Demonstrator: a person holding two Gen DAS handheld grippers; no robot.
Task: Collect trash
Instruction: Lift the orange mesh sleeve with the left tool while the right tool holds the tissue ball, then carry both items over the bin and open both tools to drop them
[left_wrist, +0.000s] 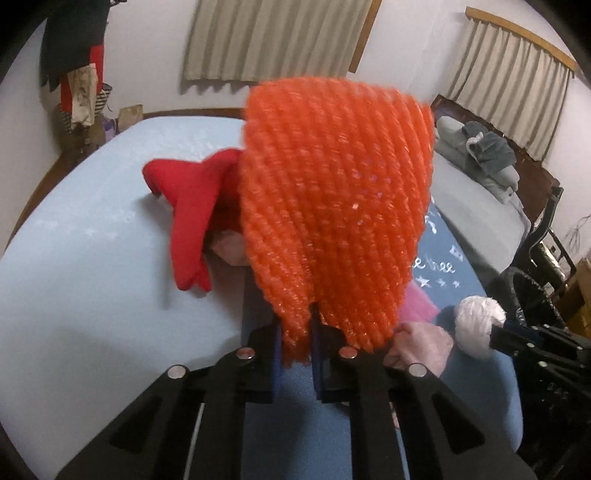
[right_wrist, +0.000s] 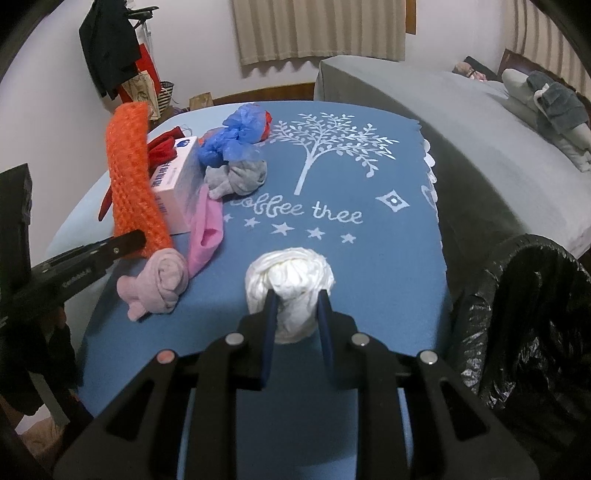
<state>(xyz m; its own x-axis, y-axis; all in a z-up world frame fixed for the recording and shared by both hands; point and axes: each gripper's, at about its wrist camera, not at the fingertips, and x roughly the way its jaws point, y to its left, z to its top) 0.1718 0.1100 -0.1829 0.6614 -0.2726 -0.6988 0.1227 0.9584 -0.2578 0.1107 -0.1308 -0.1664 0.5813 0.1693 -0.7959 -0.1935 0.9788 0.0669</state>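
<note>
Right wrist view looks down over a blue "coffee tree" blanket (right_wrist: 332, 229) spread on a bed, and the right gripper (right_wrist: 297, 295) is clamped on a crumpled white plastic wad (right_wrist: 290, 277), its two blue fingers pressing into the wad's sides. The wad sits low over the blanket's near edge, close to the black-lined trash bin (right_wrist: 535, 314) at the right, which is probably why it is held on that side: the drop looks short.

To the left, the left gripper (left_wrist: 297, 321) is pinched shut on the lower end of an orange mesh net (left_wrist: 332, 206), which stands up from the jaws and blocks most of the left wrist view. Gripping it by one end keeps the limp net hanging clear of the other things on the bed.

Still lying on the blanket are a blue plastic bag (right_wrist: 232, 136), a white box (right_wrist: 177, 184), and what appear to be rolled socks, grey (right_wrist: 236, 179) and pink (right_wrist: 162, 284). The socks are likely not trash, so both hands seem to be carrying only the packaging toward the bin.
</note>
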